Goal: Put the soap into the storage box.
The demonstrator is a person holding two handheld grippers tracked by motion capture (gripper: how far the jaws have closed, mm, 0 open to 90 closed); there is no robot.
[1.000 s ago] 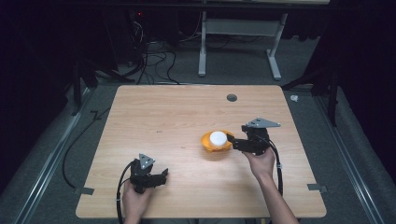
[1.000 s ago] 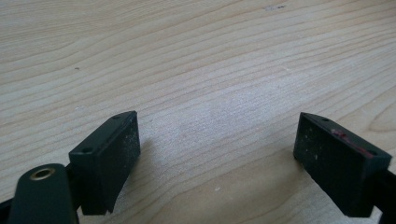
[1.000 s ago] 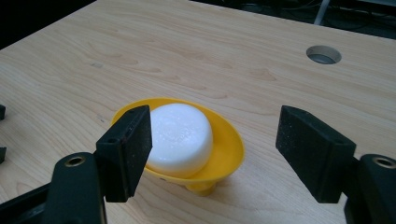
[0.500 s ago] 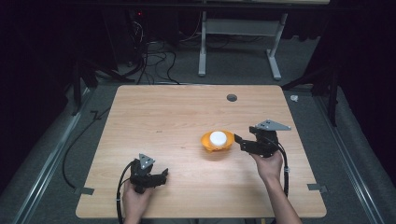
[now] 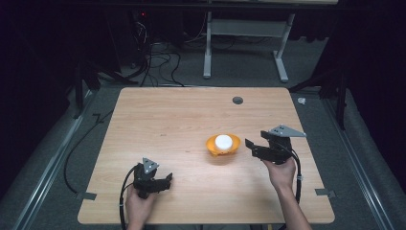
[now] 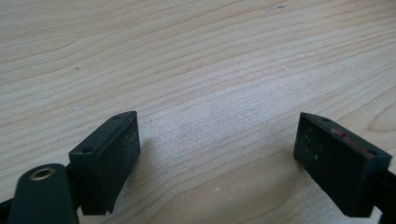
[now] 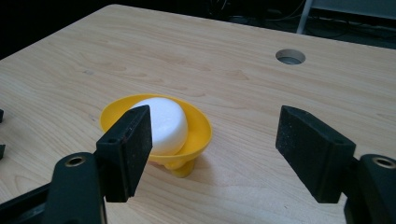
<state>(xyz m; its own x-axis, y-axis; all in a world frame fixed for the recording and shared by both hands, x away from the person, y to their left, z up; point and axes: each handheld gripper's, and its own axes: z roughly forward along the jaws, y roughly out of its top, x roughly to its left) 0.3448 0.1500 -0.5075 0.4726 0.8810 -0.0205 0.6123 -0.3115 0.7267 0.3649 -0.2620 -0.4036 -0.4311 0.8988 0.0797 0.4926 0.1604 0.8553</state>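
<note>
A yellow bowl [image 5: 223,145] stands on the wooden table [image 5: 177,124], right of the middle, with a white round puck [image 5: 223,141] lying in it. My right gripper [image 5: 250,146] is a short way to the bowl's right, pointing at it, apart from it. In the right gripper view the bowl [image 7: 198,133] and puck [image 7: 163,119] lie ahead and to the left, and the right gripper [image 7: 215,116] is open with nothing between its jaws. My left gripper [image 5: 167,181] rests near the front left of the table. It [image 6: 215,126] is open over bare wood.
A round hole [image 5: 237,100] is cut in the tabletop behind the bowl, also seen as the hole [image 7: 290,56] in the right gripper view. Cables [image 5: 158,60] and a desk frame [image 5: 282,62] stand on the floor beyond the far edge.
My right gripper has drawn back to the right, away from the bowl's rim. The bowl, the puck and the left gripper have stayed where they were.
</note>
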